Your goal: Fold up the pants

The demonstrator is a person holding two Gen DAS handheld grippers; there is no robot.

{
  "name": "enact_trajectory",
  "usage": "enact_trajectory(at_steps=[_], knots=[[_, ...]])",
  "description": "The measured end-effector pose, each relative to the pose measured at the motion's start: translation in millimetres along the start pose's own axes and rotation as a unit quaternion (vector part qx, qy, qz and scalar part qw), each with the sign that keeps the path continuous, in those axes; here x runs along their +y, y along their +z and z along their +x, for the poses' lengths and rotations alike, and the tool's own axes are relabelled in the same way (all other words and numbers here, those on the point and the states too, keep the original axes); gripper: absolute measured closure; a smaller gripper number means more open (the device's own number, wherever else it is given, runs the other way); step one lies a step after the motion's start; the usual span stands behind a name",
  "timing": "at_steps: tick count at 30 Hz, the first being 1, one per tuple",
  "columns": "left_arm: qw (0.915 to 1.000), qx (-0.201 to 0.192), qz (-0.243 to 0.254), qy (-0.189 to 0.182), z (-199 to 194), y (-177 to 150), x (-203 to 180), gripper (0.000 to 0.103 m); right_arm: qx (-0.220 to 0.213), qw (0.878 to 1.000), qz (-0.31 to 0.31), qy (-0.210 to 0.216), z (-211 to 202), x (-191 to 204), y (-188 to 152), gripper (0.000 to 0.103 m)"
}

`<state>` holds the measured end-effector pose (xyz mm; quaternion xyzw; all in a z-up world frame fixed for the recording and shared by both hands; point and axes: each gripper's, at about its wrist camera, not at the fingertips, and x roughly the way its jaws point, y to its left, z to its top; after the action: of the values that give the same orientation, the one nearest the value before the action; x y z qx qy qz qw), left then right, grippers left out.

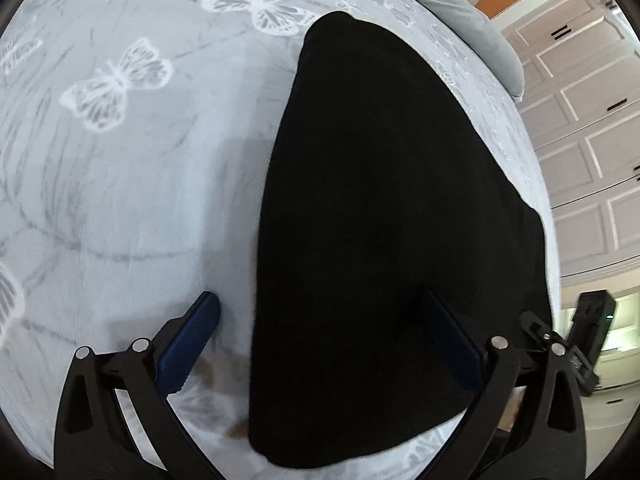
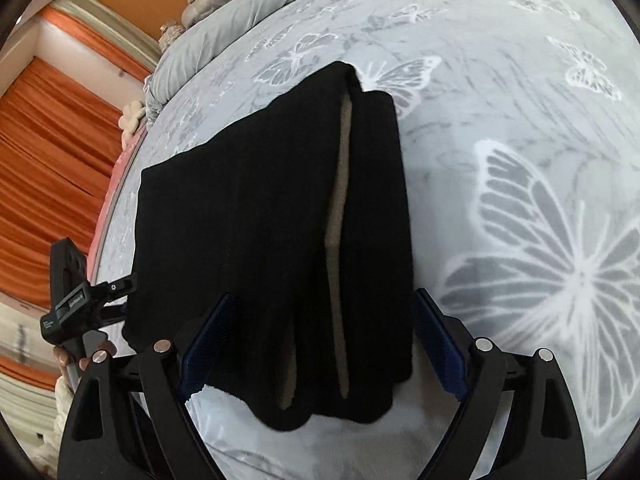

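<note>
Black pants (image 1: 392,220) lie folded flat in a long strip on the butterfly-print bedspread (image 1: 120,180). My left gripper (image 1: 320,304) hovers open at the strip's near end, with one blue finger (image 1: 200,320) over bare bedspread and the other over the cloth's left edge. In the right wrist view the pants (image 2: 248,220) show stacked layers with a tan lining strip (image 2: 340,208) between them. My right gripper (image 2: 323,298) stands open astride the near end; its pads are apart from the cloth. Each view shows the other gripper at the side.
A grey pillow (image 1: 472,20) lies at the head of the bed. White panelled wardrobe doors (image 1: 592,128) stand past the bed's edge. Orange curtains (image 2: 52,152) hang beyond the other edge. A person's fingers (image 2: 68,360) hold the left gripper's handle.
</note>
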<state>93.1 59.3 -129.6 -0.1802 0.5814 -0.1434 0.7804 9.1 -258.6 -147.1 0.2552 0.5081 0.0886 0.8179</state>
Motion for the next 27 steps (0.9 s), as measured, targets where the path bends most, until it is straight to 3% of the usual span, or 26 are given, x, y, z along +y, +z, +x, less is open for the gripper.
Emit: enact_trajectory(at_steps=[7,27], knots=[[0.9990,-0.021,0.006,0.038,-1.2,-10.6,-19.1,0.005,-0.006,1.000,0.005,-0.008,1.1,8.3,-1.4,0.016],[0.9987,-0.020,-0.010,0.046,-0.7,1.6,-17.6,0.005,-0.015,1.000,0.005,-0.013,12.3,9.9,2.2,0.008]])
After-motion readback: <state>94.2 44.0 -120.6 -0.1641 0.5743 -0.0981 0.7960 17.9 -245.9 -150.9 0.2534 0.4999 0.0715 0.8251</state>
